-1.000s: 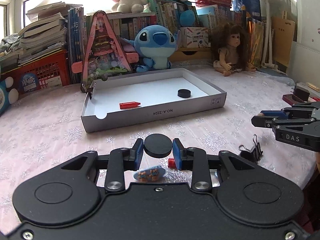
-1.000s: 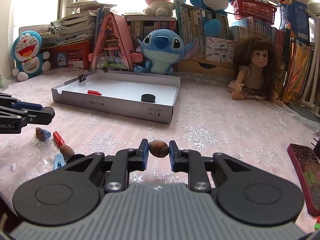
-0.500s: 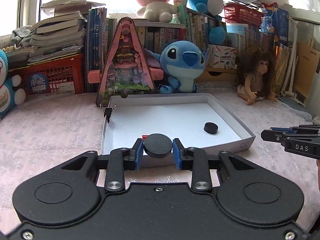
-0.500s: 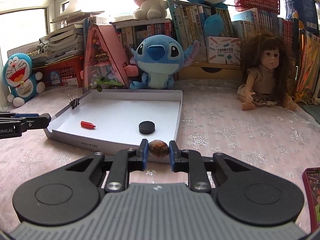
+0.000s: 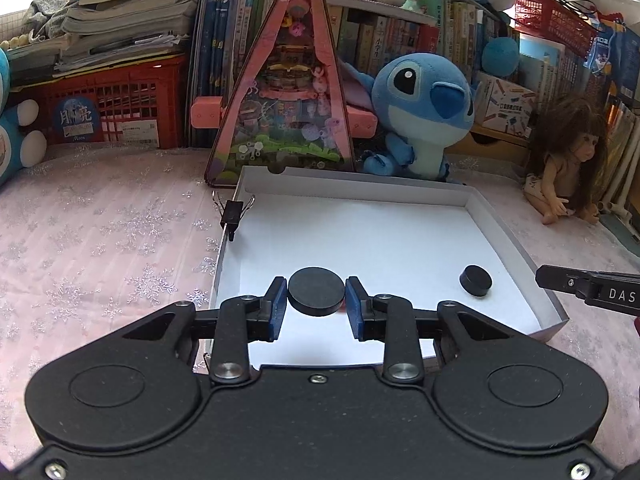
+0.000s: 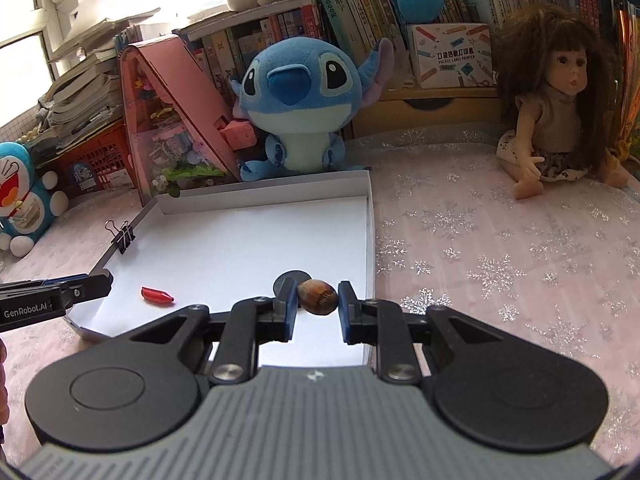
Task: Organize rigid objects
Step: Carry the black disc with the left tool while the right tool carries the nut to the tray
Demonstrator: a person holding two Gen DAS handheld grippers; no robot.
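My left gripper [image 5: 317, 298] is shut on a flat black disc [image 5: 316, 291] and holds it over the front left part of the white shallow box [image 5: 504, 232]. My right gripper [image 6: 317, 300] is shut on a brown nut-like object [image 6: 318, 297] above the box's front right part [image 6: 370, 220]. In the box lie a small black puck [image 5: 475, 280], partly hidden behind my right fingers in the right wrist view [image 6: 290, 278], and a red pointed piece [image 6: 156, 295]. The right gripper's tip shows at the left wrist view's right edge [image 5: 588, 286].
A black binder clip [image 5: 233, 213] grips the box's left wall. Behind the box stand a pink triangular toy house [image 5: 288, 92], a blue plush [image 5: 424, 112], a doll [image 5: 568, 160], a red crate [image 5: 120, 108] and shelves of books.
Both grippers moved forward from the tablecloth to over the box, each still holding its object. The box now fills the middle of both views.
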